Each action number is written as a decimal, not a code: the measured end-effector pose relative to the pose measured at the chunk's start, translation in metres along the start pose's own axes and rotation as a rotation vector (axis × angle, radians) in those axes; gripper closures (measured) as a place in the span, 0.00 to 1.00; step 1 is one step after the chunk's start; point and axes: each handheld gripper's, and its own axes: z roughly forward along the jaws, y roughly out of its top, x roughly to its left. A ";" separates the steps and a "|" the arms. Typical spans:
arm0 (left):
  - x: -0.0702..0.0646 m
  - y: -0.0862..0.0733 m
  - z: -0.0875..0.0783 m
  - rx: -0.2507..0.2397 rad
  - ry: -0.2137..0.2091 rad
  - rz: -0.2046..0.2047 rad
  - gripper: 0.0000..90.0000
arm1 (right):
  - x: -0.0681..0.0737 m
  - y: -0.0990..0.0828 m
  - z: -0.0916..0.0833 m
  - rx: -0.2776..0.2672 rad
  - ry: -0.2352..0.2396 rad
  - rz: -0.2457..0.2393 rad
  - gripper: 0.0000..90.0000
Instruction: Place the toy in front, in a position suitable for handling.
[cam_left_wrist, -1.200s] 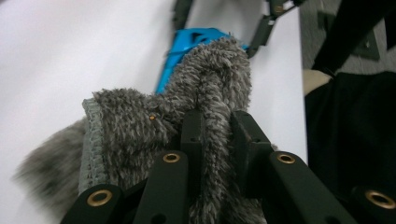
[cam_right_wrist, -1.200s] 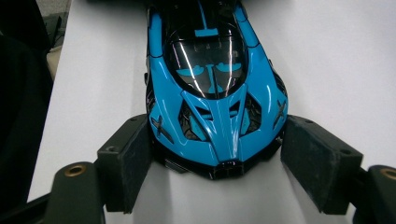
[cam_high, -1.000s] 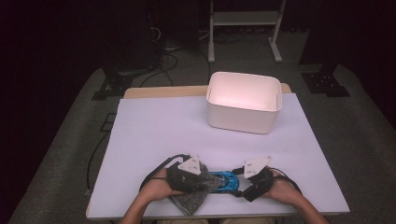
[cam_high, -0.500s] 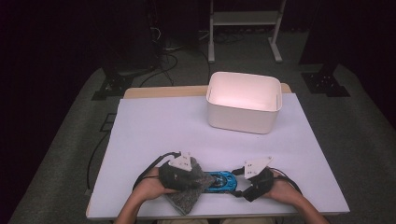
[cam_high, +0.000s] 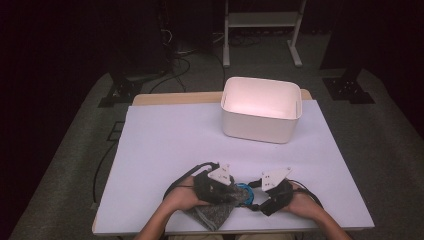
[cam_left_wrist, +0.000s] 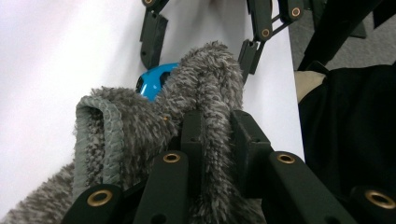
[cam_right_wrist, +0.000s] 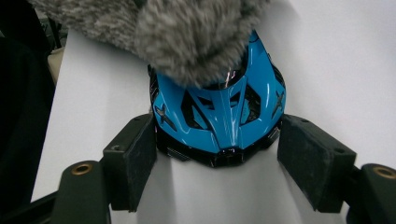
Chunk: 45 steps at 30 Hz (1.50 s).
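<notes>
Ahead of me on the counter (cam_high: 165, 150), which has a pale sheet over it, stands a white bin (cam_high: 261, 110), open at the top, toward the far edge and right of the middle. Beyond the counter, on the grey floor (cam_high: 380, 140), I see a white metal stand (cam_high: 260, 20) and some dark cables (cam_high: 175, 60) trailing in the shadow.

Table brightly lit, surroundings dark (close cloth (cam_right_wrist: 187, 42) blurred).
</notes>
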 end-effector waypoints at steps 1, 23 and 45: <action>0.000 0.000 -0.001 0.003 0.000 -0.002 0.85 | 0.000 0.000 0.000 0.000 -0.001 0.000 0.31; 0.005 0.035 0.029 0.096 -0.044 0.059 0.84 | 0.002 0.000 -0.001 -0.002 -0.012 0.002 0.32; 0.025 0.029 0.010 0.116 0.019 0.001 0.83 | 0.002 0.000 0.000 -0.002 -0.008 0.008 0.31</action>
